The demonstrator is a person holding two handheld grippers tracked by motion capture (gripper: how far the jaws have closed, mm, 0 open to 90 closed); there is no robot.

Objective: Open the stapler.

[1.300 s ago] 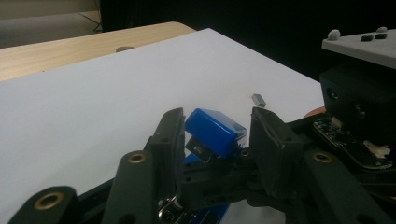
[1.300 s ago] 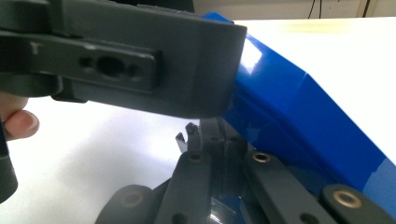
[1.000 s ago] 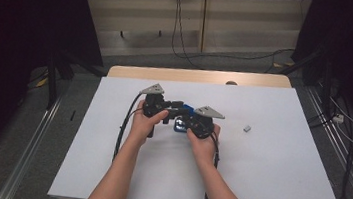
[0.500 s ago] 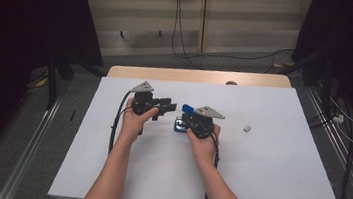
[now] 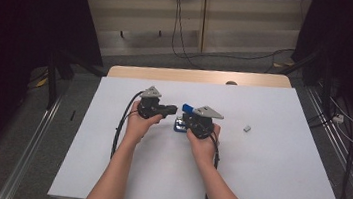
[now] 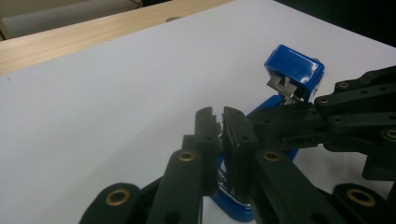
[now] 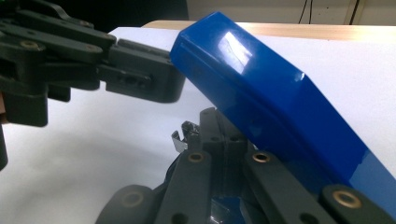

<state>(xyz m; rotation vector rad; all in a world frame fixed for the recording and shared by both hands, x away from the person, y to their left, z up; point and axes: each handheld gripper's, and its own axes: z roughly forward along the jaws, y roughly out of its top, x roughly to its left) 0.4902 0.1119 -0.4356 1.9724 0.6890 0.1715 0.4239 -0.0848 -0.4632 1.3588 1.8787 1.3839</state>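
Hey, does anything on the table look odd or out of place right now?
Yes: the blue stapler is swung open, its top tilted up off the base, and the metal staple track is bare between the grippers. A small grey piece lies alone on the table, apart to the right.

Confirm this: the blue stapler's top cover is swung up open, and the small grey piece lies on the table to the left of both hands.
Not quite. The small grey piece lies to the right of both hands, as the high view shows. The blue stapler does have its top cover swung up open.
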